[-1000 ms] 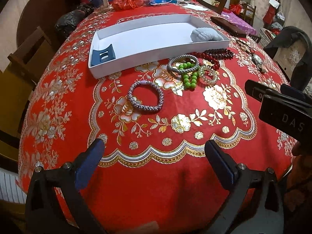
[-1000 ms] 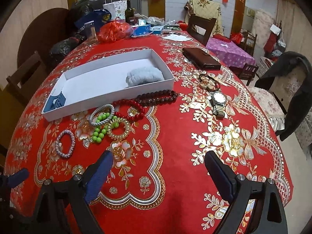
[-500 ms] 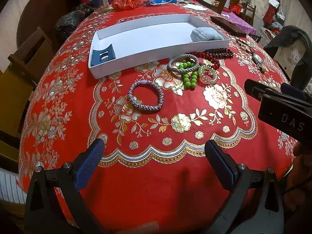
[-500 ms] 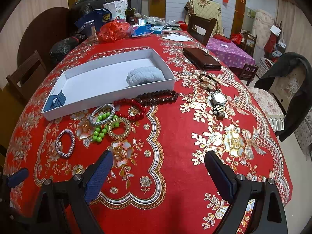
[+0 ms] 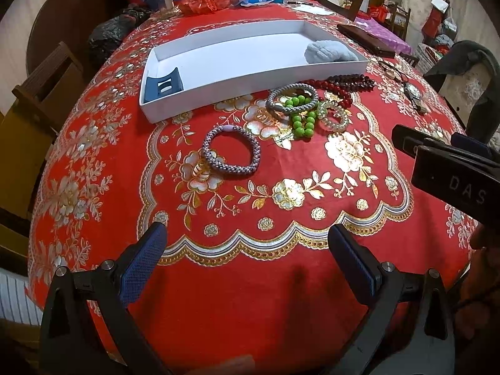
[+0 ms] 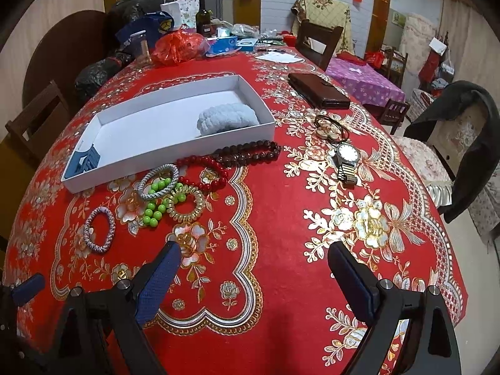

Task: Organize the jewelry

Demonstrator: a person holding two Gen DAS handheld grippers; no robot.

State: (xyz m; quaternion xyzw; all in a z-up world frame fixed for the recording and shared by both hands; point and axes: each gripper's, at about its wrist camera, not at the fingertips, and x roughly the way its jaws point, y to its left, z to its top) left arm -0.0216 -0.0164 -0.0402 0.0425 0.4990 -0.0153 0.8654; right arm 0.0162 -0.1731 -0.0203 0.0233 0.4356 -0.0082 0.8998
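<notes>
both the left gripper (image 5: pixel 247 250) and right gripper (image 6: pixel 253 268) hover with fingers spread, empty. bracelets (image 5: pixel 230 150) lie mid-counter beside the white box (image 5: pixel 250 72), probably their destination.

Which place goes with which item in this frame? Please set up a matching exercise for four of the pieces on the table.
Items:
1. blue hair claw clip
2. wristwatch
3. purple-grey braided bracelet
4. green bead bracelet

Places:
A. on the tablecloth, right of the white box, near the black hair ties
B. alone on the tablecloth, left of the jewelry cluster
C. inside the white box, at its left end
D. in the cluster in front of the box, overlapped by a grey braided bracelet

Pairs: 1-C, 2-A, 3-B, 4-D
</notes>
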